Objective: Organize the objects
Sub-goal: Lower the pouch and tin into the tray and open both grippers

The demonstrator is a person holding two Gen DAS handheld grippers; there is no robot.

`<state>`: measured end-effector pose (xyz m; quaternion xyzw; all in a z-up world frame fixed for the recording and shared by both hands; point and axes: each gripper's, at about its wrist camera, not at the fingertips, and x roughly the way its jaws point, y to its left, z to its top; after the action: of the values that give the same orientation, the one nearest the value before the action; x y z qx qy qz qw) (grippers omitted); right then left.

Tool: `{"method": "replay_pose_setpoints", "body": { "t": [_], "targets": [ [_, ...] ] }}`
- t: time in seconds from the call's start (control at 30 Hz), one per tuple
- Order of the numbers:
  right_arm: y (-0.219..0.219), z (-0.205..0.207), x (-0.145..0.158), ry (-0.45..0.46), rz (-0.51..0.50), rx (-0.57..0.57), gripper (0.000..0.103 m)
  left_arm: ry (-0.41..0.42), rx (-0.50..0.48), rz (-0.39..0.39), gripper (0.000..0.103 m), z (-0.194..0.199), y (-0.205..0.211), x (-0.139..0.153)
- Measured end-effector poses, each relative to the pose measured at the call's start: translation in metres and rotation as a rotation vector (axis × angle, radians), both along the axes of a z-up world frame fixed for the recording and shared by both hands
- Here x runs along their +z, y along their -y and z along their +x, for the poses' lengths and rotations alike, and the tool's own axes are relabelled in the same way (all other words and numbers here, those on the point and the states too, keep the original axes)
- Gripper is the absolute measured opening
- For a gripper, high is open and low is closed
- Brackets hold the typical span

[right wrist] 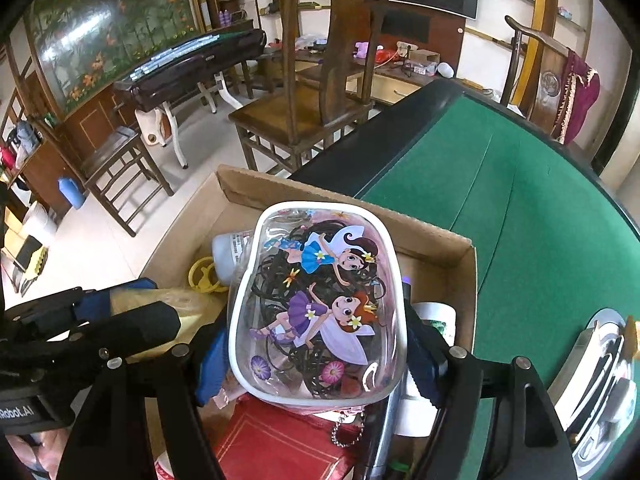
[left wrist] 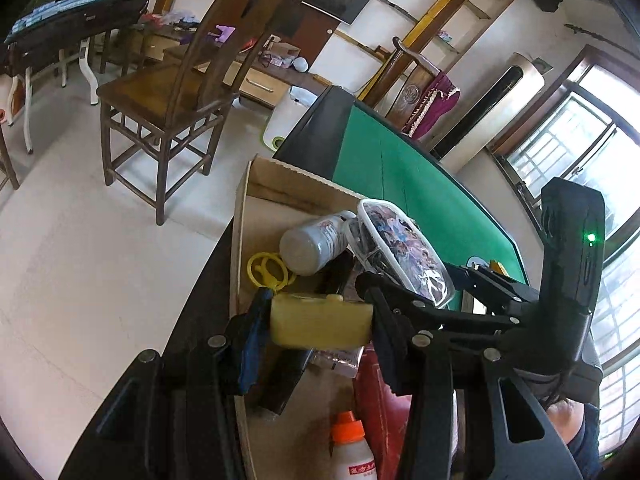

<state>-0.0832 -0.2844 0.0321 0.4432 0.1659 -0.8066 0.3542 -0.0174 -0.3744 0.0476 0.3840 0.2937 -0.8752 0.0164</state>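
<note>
A cardboard box stands on the green felt table. My left gripper is shut on a pale yellow block, held just above the box's near left part. In the right wrist view, my right gripper is shut on a clear pouch with cartoon fairies and black hair ties inside. Its blue pads lie against the pouch's two sides. The pouch hangs tilted over the things in the box. The left gripper shows at the left edge.
The box holds a grey bottle, a yellow ring-shaped piece, a red case, an orange-capped white bottle and a white cup. A metal console sits in the felt. A wooden chair stands beyond the box.
</note>
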Motion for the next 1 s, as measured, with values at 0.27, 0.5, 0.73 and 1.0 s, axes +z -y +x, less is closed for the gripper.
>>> {"method": "replay_pose_setpoints", "body": {
  "t": [0.27,0.5,0.73,1.0],
  "targets": [
    [-0.022,0.01,0.012,0.002,-0.032,0.017,0.081,0.0,-0.002,0.011,0.046,0.01,-0.001,0.006],
    [-0.051,0.021,0.03,0.034,-0.119,0.015,0.082,-0.041,-0.028,-0.022,0.047,0.022,-0.025,0.027],
    [-0.045,0.028,0.018,0.164,-0.19,0.05,0.083,-0.064,0.014,-0.038,0.047,0.031,-0.038,0.04],
    [-0.092,0.037,0.035,0.199,-0.311,0.064,0.083,-0.041,0.064,-0.036,0.047,0.041,-0.036,0.042]
  ]
}}
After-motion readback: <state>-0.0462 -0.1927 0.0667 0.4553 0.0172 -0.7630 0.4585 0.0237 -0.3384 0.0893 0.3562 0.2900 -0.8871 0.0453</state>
